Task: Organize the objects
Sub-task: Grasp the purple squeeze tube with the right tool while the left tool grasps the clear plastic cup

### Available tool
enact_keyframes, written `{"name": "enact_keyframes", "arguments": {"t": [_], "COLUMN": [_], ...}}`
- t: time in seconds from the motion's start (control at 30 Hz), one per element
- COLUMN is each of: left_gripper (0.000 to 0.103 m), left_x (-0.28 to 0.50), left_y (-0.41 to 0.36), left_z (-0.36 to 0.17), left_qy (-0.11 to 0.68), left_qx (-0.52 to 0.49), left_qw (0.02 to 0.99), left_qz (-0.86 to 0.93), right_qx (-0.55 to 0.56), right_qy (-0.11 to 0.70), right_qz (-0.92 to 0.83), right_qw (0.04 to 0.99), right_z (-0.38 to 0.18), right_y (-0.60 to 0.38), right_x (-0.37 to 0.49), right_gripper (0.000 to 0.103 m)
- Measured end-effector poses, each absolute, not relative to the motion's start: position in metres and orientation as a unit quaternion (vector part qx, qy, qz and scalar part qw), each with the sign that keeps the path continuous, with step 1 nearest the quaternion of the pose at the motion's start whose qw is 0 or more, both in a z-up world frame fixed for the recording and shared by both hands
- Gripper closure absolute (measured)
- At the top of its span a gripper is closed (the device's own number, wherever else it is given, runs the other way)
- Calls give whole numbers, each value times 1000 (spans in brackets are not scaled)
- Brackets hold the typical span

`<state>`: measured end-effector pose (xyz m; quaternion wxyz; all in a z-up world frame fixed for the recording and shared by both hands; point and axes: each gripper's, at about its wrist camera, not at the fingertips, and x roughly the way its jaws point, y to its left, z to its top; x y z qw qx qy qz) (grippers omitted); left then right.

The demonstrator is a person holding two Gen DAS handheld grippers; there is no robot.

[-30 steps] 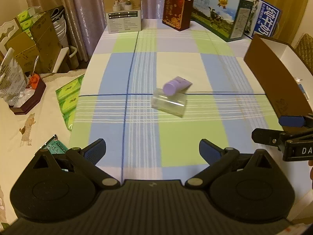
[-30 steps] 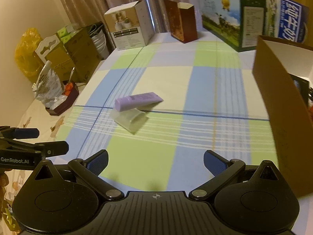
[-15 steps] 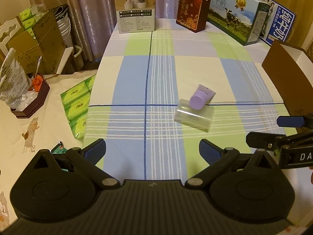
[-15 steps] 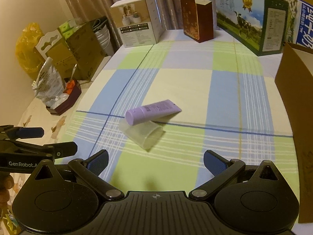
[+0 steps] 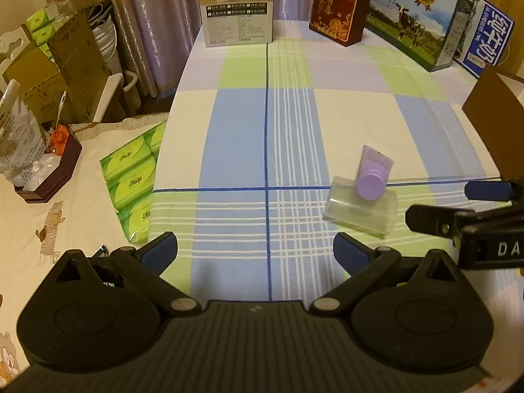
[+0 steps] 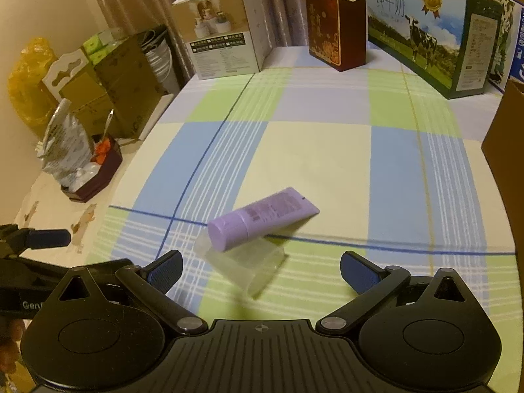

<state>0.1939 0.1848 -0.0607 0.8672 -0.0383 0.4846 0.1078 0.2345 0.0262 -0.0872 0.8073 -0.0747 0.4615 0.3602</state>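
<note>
A purple tube [image 6: 262, 219] lies on the checked tablecloth, its capped end propped on a clear plastic box [image 6: 249, 265]. In the left wrist view the purple tube [image 5: 371, 175] points its round cap at me over the clear box [image 5: 360, 211]. My right gripper [image 6: 260, 267] stands open just short of the box, the tube ahead between its blue pads. My left gripper [image 5: 255, 249] is open over the near table edge, with the box ahead to its right. The right gripper's fingers [image 5: 439, 222] show at the left view's right edge.
A brown cardboard box [image 5: 494, 124] stands open at the right. Along the table's far edge stand a white carton [image 6: 226, 46], a dark red box [image 6: 334, 42] and a milk carton box [image 6: 429, 29]. Green tissue packs [image 5: 134, 180] and a dark tray [image 6: 95, 177] lie on the left.
Both grippers have swung left and closer to the tube and clear box. In the left view these slid from centre to the right. Both grippers stayed open.
</note>
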Motion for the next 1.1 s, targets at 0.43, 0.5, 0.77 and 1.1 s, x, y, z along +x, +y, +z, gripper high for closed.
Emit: {"name": "enact_keyframes", "arguments": {"t": [0.43,0.5,0.77,1.1], "left_gripper": [3,3,3,3], "left_x": [220,223,232,247], "left_y": [204,203,192,160], "left_z": [-86,-89,-93,-97], "left_qy": [507,509,506,494], "left_qx": [-41,-43,-51,-37], "left_qw": [854,852,857,869], "left_qz": [115,113,86,-8], "right_qx": [-73,-78,-94,-51], "right_qy": [489,489,504,511], "right_qz": [326,319,256,218], "right_qw": [806,808,820,830], "right_z": [-118,-118,-127,-121], "right_y": [47,39,-7,-57], "right_x": [264,267,295,312], "right_gripper": [3,4,11,11]}}
